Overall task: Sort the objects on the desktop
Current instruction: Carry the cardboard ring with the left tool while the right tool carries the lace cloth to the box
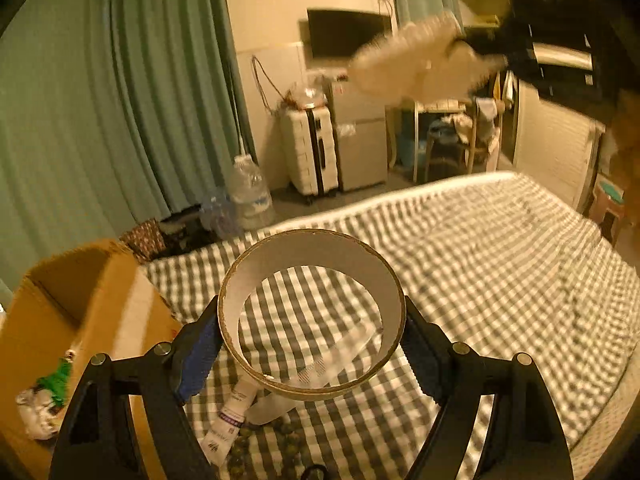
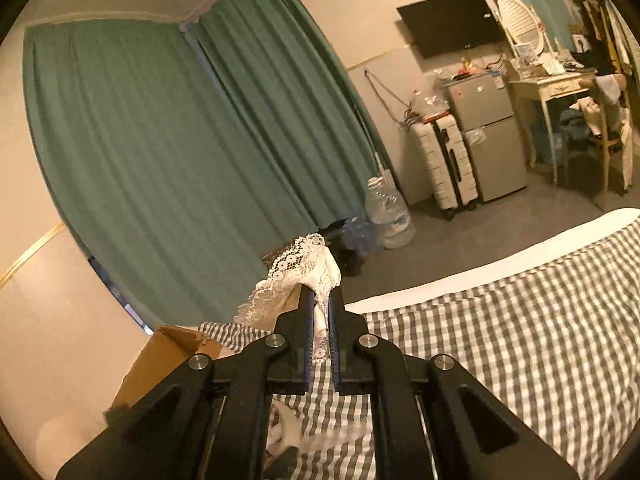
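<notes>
The tape roll [image 1: 312,314] sits between the jaws of the left gripper [image 1: 312,336], which stand spread wide and press on its outer wall at either side. It is clear of the checked bedspread [image 1: 500,248], its open bore facing forward and slightly upward from the jaws; the bore axis runs roughly along the fingers, and a loose transparent tail hangs from its lower edge. Below the jaws lie a tube [image 1: 234,412] and a string of dark beads [image 1: 256,440]. To the left of the jaws stands the open cardboard box [image 1: 80,312], already holding small items.

The right gripper [image 2: 320,320] has its jaws pressed together on a piece of white lace fabric [image 2: 296,276], which stands up ahead of the tips and droops to their left.

Judgement: both items appear bound for the box. Keep the roll level, clear the box wall before releasing, and bring the hands in one at a time to avoid fouling.
</notes>
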Demonstrator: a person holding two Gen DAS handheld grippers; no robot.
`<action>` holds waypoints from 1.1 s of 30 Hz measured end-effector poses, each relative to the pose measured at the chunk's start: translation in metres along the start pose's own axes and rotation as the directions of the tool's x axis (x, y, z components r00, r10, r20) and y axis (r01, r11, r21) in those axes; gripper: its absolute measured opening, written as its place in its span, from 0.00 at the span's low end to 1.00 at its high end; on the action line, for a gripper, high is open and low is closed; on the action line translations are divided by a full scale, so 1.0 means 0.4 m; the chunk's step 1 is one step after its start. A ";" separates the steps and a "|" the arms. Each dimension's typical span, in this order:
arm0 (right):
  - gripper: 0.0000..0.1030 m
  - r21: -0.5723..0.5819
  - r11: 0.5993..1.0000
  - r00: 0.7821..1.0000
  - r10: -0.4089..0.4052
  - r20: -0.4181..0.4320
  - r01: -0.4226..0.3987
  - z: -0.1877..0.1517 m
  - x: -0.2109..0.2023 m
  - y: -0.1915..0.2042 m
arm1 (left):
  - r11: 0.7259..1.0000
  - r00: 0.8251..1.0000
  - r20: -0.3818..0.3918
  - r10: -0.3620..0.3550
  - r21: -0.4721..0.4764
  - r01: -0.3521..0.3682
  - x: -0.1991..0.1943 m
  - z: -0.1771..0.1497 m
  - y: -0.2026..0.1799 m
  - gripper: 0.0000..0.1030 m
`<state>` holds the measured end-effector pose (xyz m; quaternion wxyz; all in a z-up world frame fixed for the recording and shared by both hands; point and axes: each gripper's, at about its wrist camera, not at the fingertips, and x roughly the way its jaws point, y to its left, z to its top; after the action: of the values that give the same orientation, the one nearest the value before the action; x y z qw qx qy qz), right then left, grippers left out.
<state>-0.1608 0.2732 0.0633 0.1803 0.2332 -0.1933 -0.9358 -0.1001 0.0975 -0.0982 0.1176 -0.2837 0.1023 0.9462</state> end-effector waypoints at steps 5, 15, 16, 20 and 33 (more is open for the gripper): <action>0.06 -0.046 0.998 0.995 -0.049 0.086 0.053 -0.003 -0.097 0.066 | 1.000 0.997 0.075 0.010 -0.014 -0.009 -0.132 0.037 0.014 0.81; 0.06 -0.077 0.995 0.988 -0.049 0.150 0.061 -0.045 -0.245 0.161 | 0.994 0.986 0.150 0.075 -0.088 -0.062 -0.350 0.050 0.126 0.81; 0.06 -0.074 0.995 0.987 -0.053 0.151 0.065 -0.054 -0.263 0.166 | 0.993 0.985 0.155 0.081 -0.096 -0.066 -0.368 0.049 0.139 0.81; 0.06 -0.098 0.988 0.979 -0.101 0.178 0.120 -0.086 -0.309 0.190 | 0.989 0.976 0.185 0.113 -0.114 -0.093 -0.452 0.047 0.188 0.81; 0.06 -0.117 0.985 0.966 -0.095 0.241 0.126 -0.116 -0.432 0.300 | 0.974 0.954 0.241 0.178 -0.180 -0.136 -0.615 0.042 0.367 0.81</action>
<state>0.0351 0.2311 0.1423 0.1187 0.1189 -0.1381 -0.9761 0.0497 -0.0783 0.0724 0.0307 -0.1590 0.0319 0.9863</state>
